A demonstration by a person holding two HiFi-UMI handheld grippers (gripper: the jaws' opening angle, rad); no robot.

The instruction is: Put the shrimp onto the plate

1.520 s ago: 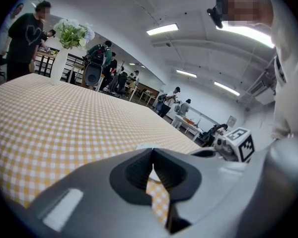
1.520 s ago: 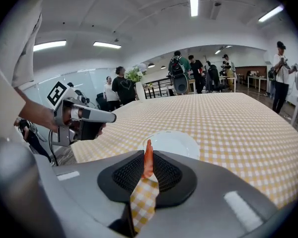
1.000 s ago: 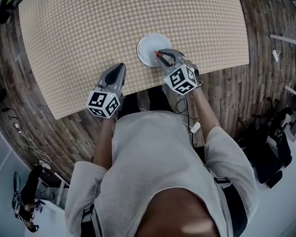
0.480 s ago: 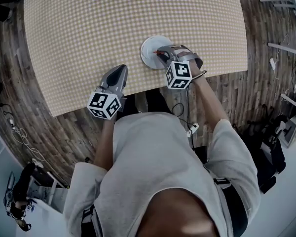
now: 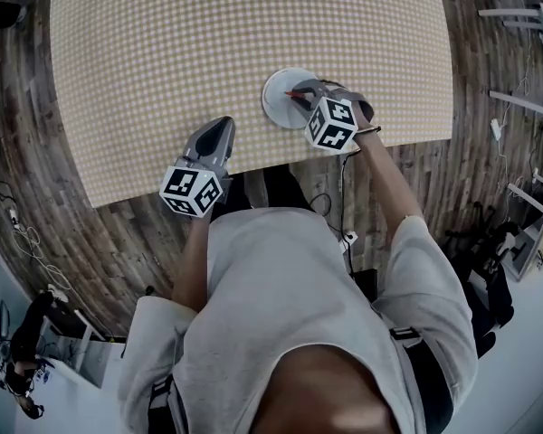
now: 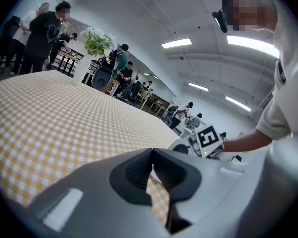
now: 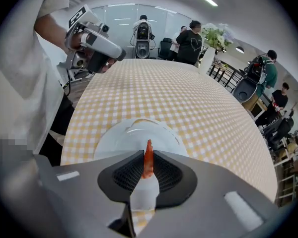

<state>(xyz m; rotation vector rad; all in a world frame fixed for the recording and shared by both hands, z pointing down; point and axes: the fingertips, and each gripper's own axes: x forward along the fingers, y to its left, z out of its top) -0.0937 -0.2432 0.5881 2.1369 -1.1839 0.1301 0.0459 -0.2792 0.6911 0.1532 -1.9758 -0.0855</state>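
Shrimp (image 7: 148, 158) is pinched upright in the jaws of the right gripper (image 5: 306, 98), just above the white plate (image 5: 273, 99) near the counter (image 5: 208, 43) edge. Left gripper (image 5: 219, 136), left of the plate, has its jaws together on nothing.

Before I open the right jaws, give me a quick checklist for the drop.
1. Grip: ok. The right gripper pinches the shrimp between its pads.
2. Aim: ok. The shrimp lines up over the plate in the head and right gripper views.
3. Landing spot: ok. The visible part of the plate is bare.
4. Shrimp touching the plate: cannot tell.
5. Left gripper: ok. It is shut, empty and apart from the plate, over the tablecloth.
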